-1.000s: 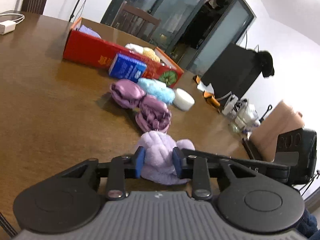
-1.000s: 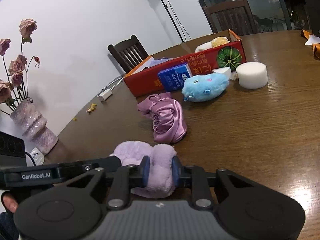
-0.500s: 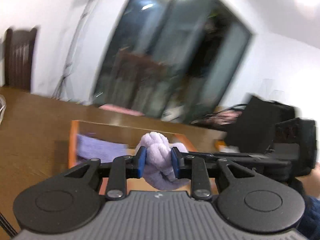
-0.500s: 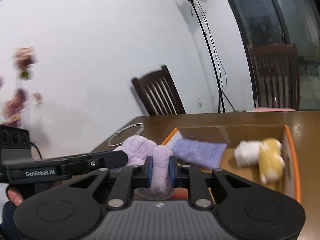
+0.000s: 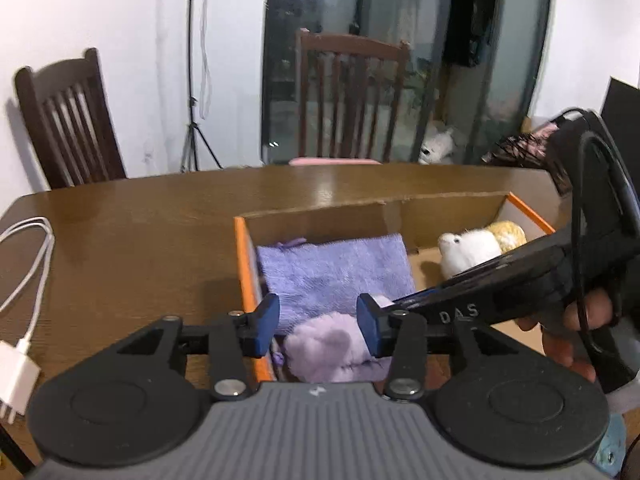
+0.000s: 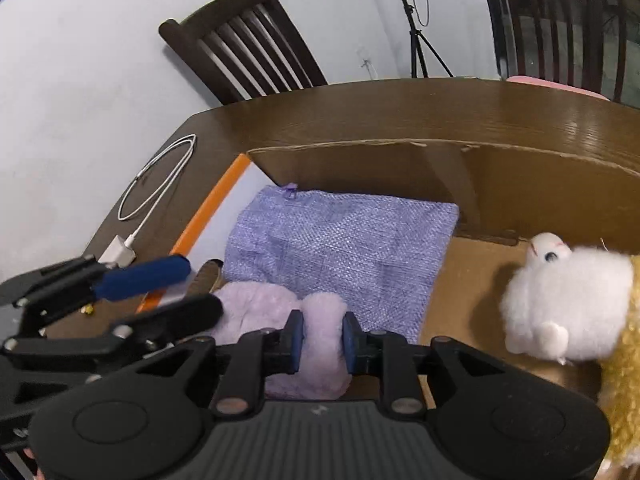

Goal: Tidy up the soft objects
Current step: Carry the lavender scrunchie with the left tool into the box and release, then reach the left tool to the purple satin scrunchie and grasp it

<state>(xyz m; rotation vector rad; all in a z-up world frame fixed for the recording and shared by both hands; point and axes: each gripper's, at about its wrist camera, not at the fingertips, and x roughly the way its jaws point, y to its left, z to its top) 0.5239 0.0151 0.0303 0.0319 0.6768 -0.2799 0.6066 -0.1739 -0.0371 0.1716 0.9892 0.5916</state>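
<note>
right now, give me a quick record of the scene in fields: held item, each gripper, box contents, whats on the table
held item: lilac plush toy, low over the box's left end
left gripper: open, pads apart on either side of the toy
right gripper: shut on the toy
container: cardboard box with orange rim
box contents: folded purple towel; white plush against a yellow plush
on table: white charger cable, left of the box

Left wrist view: close above the cardboard box (image 5: 440, 204), facing the far chairs.
Right wrist view: closer, tilted down into it.
Shared: purple cloth (image 5: 332, 268) (image 6: 340, 256), white plush (image 5: 468, 248) (image 6: 568, 300).
</note>
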